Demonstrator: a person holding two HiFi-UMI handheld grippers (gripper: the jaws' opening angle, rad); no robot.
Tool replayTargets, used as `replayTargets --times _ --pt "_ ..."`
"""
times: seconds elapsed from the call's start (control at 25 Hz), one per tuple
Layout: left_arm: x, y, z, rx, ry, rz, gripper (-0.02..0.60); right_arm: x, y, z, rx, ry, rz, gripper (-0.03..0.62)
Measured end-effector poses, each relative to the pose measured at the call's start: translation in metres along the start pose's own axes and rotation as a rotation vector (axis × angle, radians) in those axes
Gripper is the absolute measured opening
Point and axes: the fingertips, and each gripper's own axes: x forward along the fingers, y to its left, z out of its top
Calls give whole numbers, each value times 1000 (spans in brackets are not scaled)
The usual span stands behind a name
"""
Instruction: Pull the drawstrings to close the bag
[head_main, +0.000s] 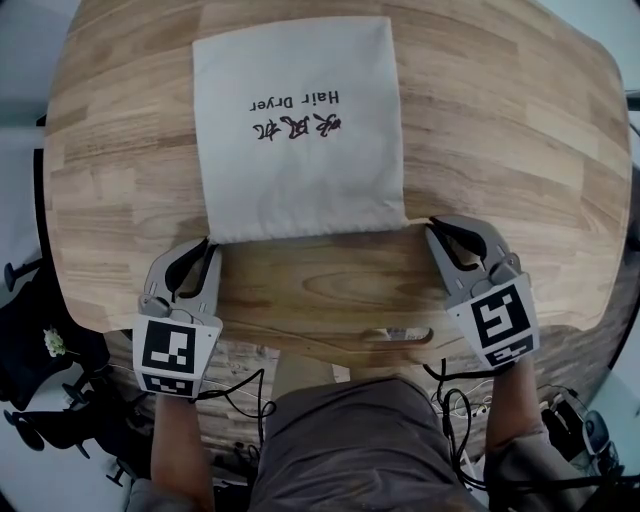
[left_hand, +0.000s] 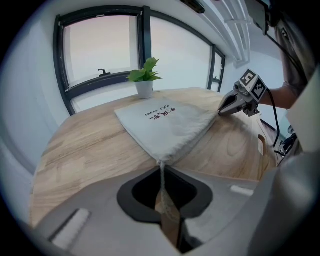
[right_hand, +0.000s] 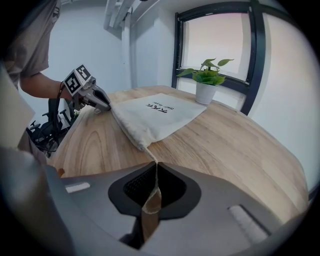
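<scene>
Round wooden table beside dark-framed daylit windows; pale walls; potted plant; floor seemingly pale grey.

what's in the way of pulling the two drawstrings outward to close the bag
Nothing visible. The left gripper and right gripper are each shut on a drawstring at the bag's near corners, with only table beside them. The potted plant stands beyond the bag.

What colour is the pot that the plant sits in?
White pot, clearest in the right gripper view.

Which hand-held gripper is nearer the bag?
Left, slightly: the left hand-held gripper sits at the bag's corner; the right hand-held gripper is a short drawstring length off the other corner.
</scene>
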Motion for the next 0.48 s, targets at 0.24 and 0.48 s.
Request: replayTargets --times 0.24,0.48 --pt "-8 19 -12 34 32 57 11 -6 -4 -5 9 21 -37 35" --pt "-11 29 -14 -58 39 86 11 -11 -7 -12 36 43 -38 35"
